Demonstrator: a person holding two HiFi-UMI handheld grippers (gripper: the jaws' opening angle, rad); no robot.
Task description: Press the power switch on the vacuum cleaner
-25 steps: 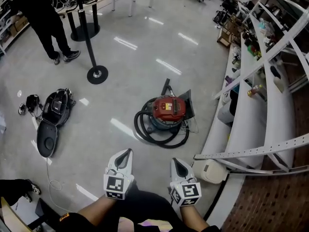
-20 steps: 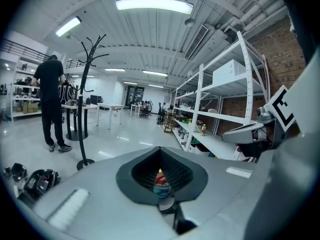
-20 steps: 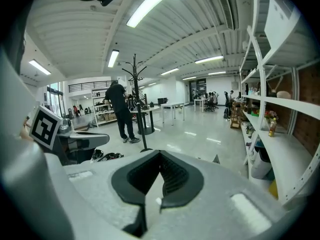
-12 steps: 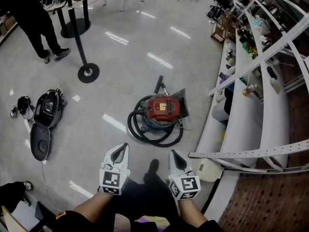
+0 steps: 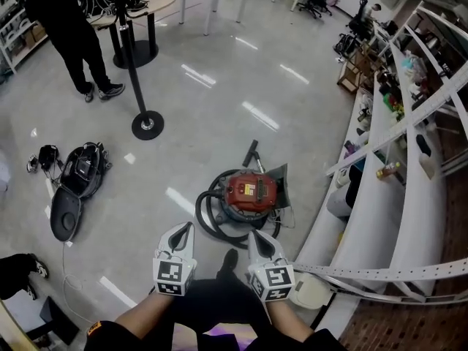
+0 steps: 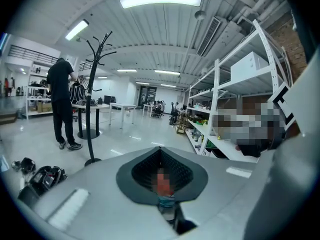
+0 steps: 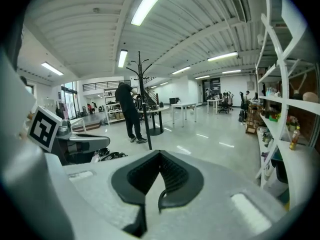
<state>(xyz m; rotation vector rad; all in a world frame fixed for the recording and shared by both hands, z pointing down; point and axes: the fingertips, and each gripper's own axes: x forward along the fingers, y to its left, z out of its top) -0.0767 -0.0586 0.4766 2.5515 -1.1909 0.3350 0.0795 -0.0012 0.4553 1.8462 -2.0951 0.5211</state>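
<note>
Glossy grey floor fills the head view, streaked with ceiling-light glare. Nearest, the left gripper [image 5: 186, 230] and the right gripper [image 5: 256, 238] are held side by side at waist height. Each gripper view shows ribbed black pads drawn together, with nothing clamped. A blurred smear of red is seen at the seam of the left pair and cannot be named.

Just beyond the tips, down on the floor, the vacuum cleaner [image 5: 251, 191] is found ahead and a little to the right. The right gripper is judged the nearer one, and a downward, forward reach is called for. Its red lid looks like hard, smooth plastic over a bluish round drum, ringed by a coiled, ribbed black hose [image 5: 208, 219]. A dark wand [image 5: 251, 151] points away on the far side. The power switch cannot be picked out from here; only a pale label is seen on the lid.

White metal shelving [image 5: 409, 218] is passed at the right, and an open black case [image 5: 77, 178] lies well to the left. Farther off, a stand [image 5: 148, 123] and a person [image 5: 69, 35] are seen.
</note>
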